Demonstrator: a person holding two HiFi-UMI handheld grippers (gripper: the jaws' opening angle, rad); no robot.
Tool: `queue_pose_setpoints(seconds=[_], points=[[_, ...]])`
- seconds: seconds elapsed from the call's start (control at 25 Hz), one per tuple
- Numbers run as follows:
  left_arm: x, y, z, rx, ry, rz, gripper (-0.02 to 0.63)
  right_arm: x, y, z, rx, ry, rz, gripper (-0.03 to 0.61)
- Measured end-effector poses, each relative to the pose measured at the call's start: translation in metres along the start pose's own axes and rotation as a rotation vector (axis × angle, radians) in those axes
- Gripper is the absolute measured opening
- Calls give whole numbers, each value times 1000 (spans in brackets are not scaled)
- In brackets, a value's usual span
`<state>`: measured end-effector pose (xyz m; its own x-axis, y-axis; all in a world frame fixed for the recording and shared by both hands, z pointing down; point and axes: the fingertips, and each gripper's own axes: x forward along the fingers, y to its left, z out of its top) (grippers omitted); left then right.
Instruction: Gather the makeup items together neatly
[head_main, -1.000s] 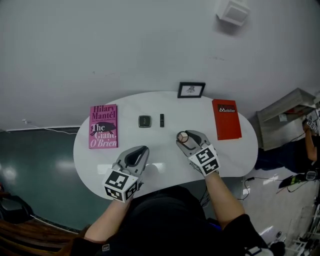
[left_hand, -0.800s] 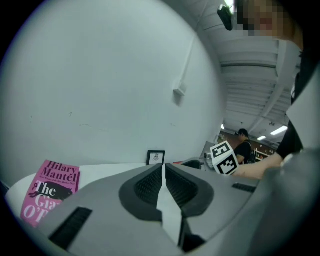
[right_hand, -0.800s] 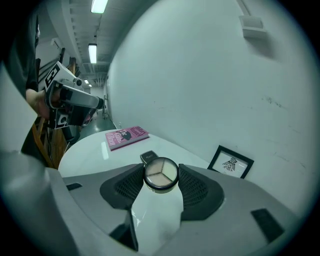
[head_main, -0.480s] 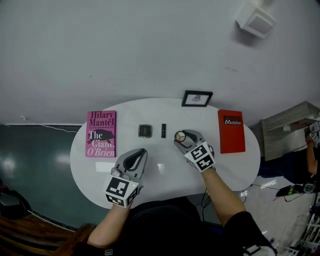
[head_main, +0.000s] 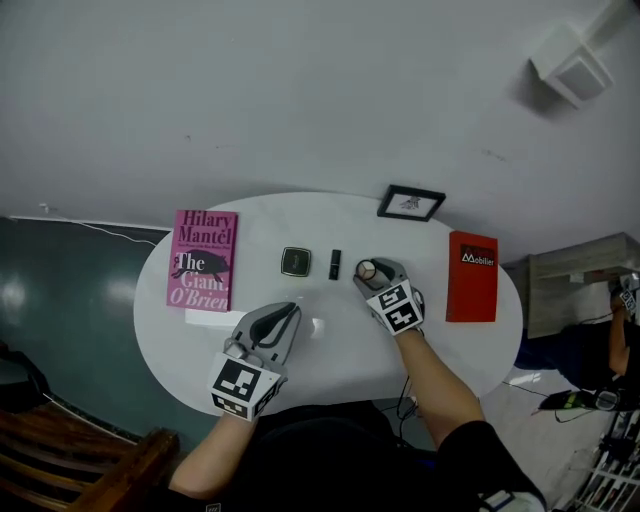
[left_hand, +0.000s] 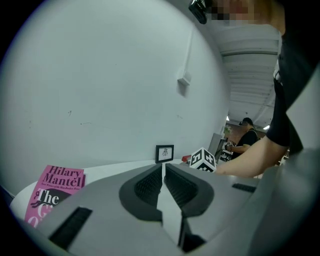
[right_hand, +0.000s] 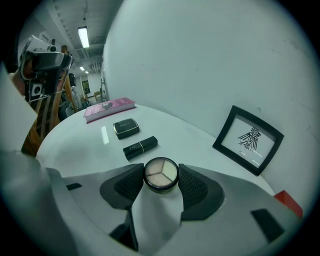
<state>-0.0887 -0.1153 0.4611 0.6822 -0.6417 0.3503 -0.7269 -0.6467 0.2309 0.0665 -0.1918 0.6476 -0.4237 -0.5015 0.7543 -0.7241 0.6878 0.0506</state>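
My right gripper (right_hand: 160, 181) is shut on a small round makeup pot (right_hand: 160, 174) with pale powders in three wedges; in the head view the pot (head_main: 366, 270) hangs just right of a black lipstick tube (head_main: 335, 264). The tube (right_hand: 140, 147) and a dark square compact (right_hand: 125, 128) lie on the white oval table (head_main: 330, 345). The compact (head_main: 295, 262) sits left of the tube. My left gripper (head_main: 274, 324) is shut with nothing in it, above the table's near left part, and its jaws (left_hand: 163, 185) meet.
A pink book (head_main: 203, 259) lies at the table's left and a red booklet (head_main: 472, 277) at its right. A small black picture frame (head_main: 411, 203) stands at the far edge. A wooden chair (head_main: 70, 455) stands at lower left, and a person (left_hand: 246, 135) stands in the background.
My right gripper has come down and forward with the pot, closer to the lipstick tube. The left gripper has shifted slightly. The compact and tube have not moved on the table.
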Motion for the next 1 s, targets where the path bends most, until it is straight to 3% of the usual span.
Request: queue_pose_setpoints(seconds=[0.28, 0.56, 1.0], points=[[-1, 13, -5, -32, 15, 33, 31, 19, -4, -2, 23, 6, 14, 224], [-12, 14, 5, -18, 2, 46, 31, 7, -6, 11, 57, -76, 4, 233], [-88, 17, 13, 44, -77, 49, 31, -113, 28, 71, 151, -316, -97, 230]])
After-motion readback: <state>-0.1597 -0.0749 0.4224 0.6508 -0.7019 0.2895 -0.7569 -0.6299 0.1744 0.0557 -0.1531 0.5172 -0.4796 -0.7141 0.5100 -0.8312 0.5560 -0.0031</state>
